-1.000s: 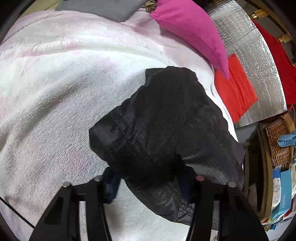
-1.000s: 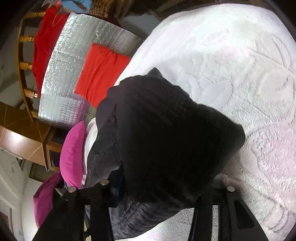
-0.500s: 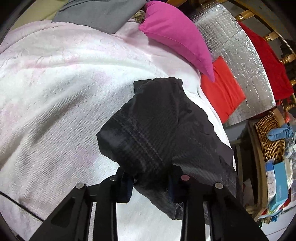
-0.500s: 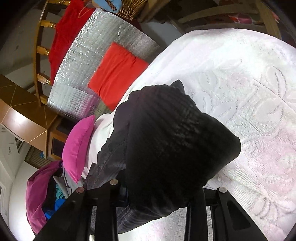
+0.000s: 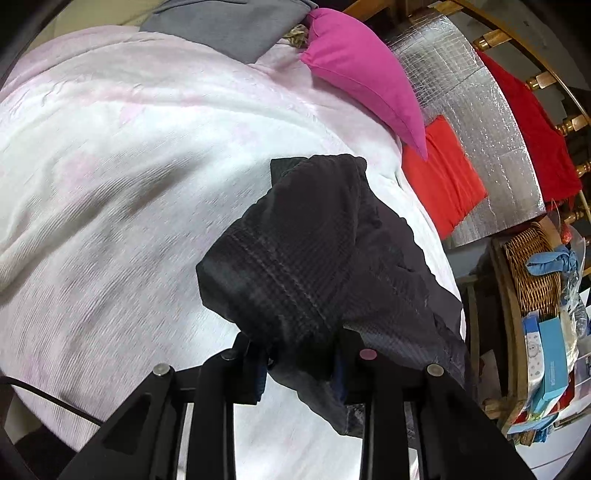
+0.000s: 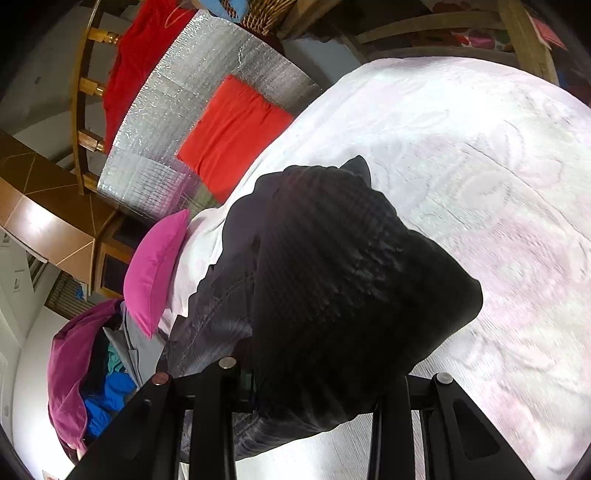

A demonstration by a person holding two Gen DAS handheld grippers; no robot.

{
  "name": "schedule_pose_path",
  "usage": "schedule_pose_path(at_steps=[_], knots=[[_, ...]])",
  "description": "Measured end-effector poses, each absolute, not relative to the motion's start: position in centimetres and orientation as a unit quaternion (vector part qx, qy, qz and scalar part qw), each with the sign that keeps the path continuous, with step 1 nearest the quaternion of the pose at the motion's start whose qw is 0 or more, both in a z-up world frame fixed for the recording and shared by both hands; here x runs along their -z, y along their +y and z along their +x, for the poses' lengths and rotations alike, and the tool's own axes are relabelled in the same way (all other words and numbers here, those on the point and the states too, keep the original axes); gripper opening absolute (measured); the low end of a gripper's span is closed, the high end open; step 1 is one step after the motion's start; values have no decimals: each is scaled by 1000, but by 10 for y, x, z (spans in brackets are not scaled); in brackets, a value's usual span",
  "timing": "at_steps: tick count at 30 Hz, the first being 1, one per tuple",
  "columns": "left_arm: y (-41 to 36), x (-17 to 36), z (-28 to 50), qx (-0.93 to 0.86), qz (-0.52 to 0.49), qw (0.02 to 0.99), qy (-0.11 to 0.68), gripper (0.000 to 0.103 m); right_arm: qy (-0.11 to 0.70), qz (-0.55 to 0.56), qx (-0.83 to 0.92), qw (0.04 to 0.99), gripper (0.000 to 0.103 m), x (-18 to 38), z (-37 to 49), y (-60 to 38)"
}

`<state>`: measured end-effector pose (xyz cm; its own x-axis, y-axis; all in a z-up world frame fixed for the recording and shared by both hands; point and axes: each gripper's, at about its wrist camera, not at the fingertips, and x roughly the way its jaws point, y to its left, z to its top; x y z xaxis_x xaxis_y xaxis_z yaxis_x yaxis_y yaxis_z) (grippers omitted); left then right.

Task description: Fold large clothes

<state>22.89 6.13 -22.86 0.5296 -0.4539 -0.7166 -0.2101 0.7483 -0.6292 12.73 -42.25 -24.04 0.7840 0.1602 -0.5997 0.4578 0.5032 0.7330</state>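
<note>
A dark grey-black textured garment [image 5: 317,258] lies bunched on a white-pink blanket [image 5: 129,166] near the bed's edge. My left gripper [image 5: 299,365] is shut on a fold of it, and the cloth drapes over the fingers. In the right wrist view the same garment [image 6: 332,288] fills the middle. My right gripper [image 6: 314,387] is shut on another fold, with its fingertips hidden under the cloth. Both hold the garment lifted a little off the blanket [image 6: 498,184].
A magenta pillow [image 5: 365,77] and a grey cloth [image 5: 229,26] lie at the blanket's far edge. Beside the bed are a silver foil mat [image 5: 476,110] with a folded red cloth [image 5: 443,177], a wicker basket [image 5: 532,273] and a clothes pile [image 6: 85,362].
Both grippers have risen and drawn back with the garment. The left gripper's jaws have closed tighter on its fold, and more of the room shows around the bed.
</note>
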Motion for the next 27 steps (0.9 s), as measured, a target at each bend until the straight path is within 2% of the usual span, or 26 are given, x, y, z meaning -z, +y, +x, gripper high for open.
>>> schedule_pose_path(at_steps=[4, 6, 8, 10, 12, 17, 21, 23, 27], knots=[[61, 234, 223, 73, -329, 806, 487, 30, 322, 496, 90, 802, 34, 247, 115, -424], [57, 238, 232, 68, -322, 802, 499, 36, 345, 491, 90, 795, 35, 254, 121, -426], [55, 243, 239, 59, -309, 797, 516, 45, 364, 492, 94, 785, 41, 262, 126, -429], [60, 247, 241, 63, -322, 785, 526, 51, 376, 514, 85, 766, 52, 269, 126, -435], [67, 247, 243, 76, -332, 775, 532, 51, 383, 519, 84, 759, 57, 267, 120, -443], [94, 240, 235, 129, -345, 758, 538, 52, 406, 484, 64, 772, 59, 252, 100, -455], [107, 219, 226, 97, -285, 809, 505, 53, 395, 429, 93, 807, 62, 232, 68, -473], [116, 200, 222, 47, -237, 851, 467, 60, 378, 401, 133, 824, 63, 222, 57, -483], [108, 188, 240, 12, -196, 878, 437, 63, 362, 384, 148, 837, 63, 215, 68, -494]])
